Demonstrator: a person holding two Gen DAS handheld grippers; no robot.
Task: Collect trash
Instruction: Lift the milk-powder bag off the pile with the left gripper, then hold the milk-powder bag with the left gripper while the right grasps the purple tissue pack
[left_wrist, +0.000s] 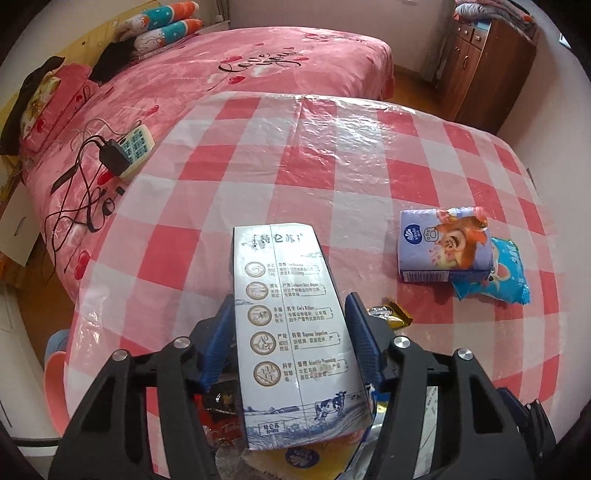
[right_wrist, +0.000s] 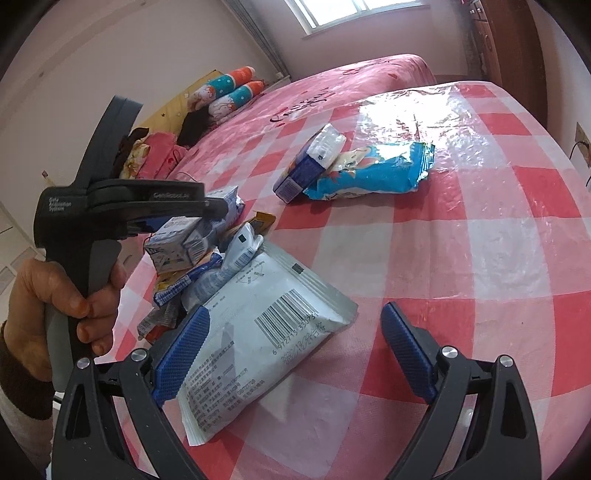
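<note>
Daylight came from a window (right_wrist: 354, 14) at the far side, bright and even. Glare whitened the far part of the bench's plastic cover (right_wrist: 399, 110). Fisheye bending darkened and curved every edge; shadows were soft.

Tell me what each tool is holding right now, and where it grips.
The left tool holds the milk carton, clamped across its narrow sides near the bottom end. The right tool is open and holds nothing; it hovers over the silver packet.
</note>
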